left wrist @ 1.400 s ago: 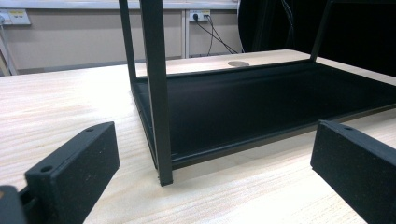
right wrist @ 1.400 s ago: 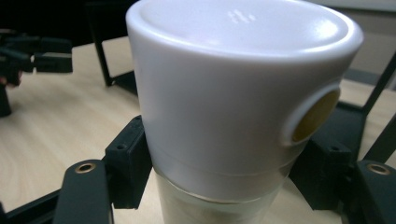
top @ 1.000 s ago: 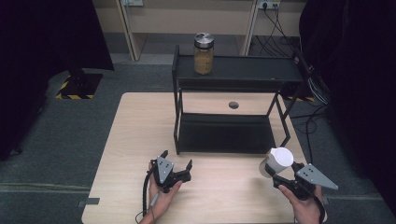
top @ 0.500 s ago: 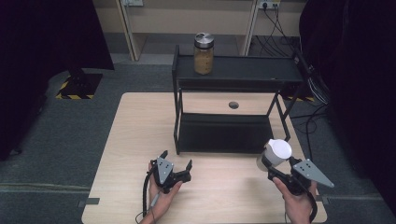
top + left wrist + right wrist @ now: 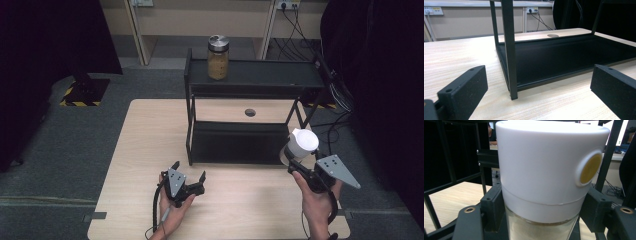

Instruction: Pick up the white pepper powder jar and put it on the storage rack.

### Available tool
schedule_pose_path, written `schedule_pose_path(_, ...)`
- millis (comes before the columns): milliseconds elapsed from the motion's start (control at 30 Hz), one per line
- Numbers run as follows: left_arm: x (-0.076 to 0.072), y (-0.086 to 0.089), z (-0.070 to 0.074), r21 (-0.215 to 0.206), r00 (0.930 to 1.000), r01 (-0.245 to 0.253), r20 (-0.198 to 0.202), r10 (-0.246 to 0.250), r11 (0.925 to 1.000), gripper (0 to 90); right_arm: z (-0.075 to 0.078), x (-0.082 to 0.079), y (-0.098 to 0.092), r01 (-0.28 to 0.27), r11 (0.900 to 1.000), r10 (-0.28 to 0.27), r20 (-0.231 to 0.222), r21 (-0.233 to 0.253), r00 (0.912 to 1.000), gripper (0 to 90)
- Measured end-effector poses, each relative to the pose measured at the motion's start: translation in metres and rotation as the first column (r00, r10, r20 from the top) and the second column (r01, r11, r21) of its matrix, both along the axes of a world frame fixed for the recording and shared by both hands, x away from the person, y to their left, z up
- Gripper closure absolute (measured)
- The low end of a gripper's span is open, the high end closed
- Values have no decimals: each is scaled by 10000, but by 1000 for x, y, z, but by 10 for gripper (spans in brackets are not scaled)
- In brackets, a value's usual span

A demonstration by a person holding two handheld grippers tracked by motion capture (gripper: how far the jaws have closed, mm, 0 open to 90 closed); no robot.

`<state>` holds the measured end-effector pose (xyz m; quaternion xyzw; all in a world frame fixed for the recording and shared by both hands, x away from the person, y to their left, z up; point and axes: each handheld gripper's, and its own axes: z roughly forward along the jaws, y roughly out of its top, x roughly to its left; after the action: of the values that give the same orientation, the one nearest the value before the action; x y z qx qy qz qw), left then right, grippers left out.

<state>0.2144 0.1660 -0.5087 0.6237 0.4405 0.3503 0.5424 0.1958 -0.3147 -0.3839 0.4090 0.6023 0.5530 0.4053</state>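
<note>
Jar (image 5: pixel 549 182) sits clamped between my right gripper (image 5: pixel 298 164)'s two jaws, its white lid (image 5: pixel 304 141) rising above them and the glass body with pale contents below. In the high view I see this jar held upright off the table (image 5: pixel 150 135), just in front of the black shelf rack (image 5: pixel 260 80)'s right front leg. Beyond my right gripper, on the rack's top shelf, stands a second jar with a metal lid (image 5: pixel 218 56). My left gripper (image 5: pixel 189 176) rests low over the table with its jaws spread wide and nothing between them; the rack's left front leg (image 5: pixel 510 50) stands just ahead of it.
</note>
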Motion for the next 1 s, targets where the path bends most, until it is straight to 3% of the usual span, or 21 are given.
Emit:
schedule_pose_path(200, 0, 0, 0, 7, 10000, 5, 13, -5, 10000, 3, 2, 8, 6, 164, 9999, -164, 83, 45, 9998, 307)
schedule_pose_path(1000, 0, 1, 0, -30, 10000, 23, -28, -23, 10000, 3, 49, 44, 23, 416, 9990, -408, 518, -136, 9978, 307)
